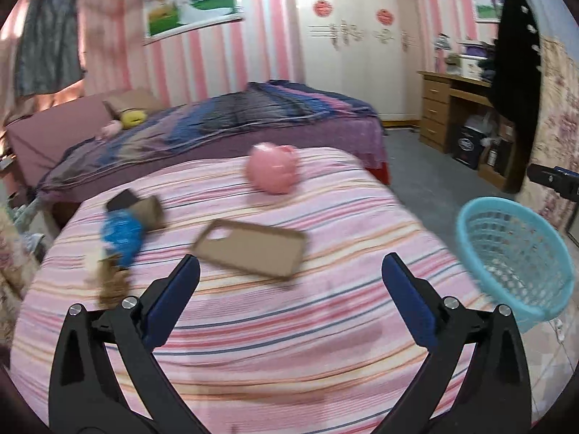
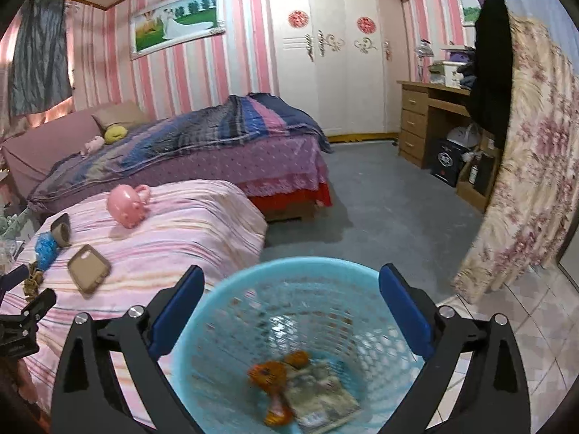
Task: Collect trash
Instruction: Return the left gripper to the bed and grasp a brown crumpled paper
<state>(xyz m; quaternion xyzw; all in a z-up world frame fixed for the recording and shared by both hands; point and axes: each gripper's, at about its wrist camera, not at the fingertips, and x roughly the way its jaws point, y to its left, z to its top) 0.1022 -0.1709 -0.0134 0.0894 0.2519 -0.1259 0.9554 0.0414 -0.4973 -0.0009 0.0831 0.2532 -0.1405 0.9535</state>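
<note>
My right fingers [image 2: 291, 311] were spread, empty, above the turquoise plastic lattice basket [image 2: 253, 329] holding an orange wrapper [image 2: 269, 374] and crumpled paper [image 2: 322, 394]. My left fingers [image 1: 289, 289] gaped over the striped bed [image 1: 253, 325], its flat brown cardboard tray [image 1: 249, 249] untouched.

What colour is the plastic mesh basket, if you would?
Light blue plastic mesh basket, clearest in the right wrist view.

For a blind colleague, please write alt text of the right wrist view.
The open right gripper hovers over a blue basket holding orange scraps and paper. Left, a striped bed carries a brown phone case and a pink toy.
</note>
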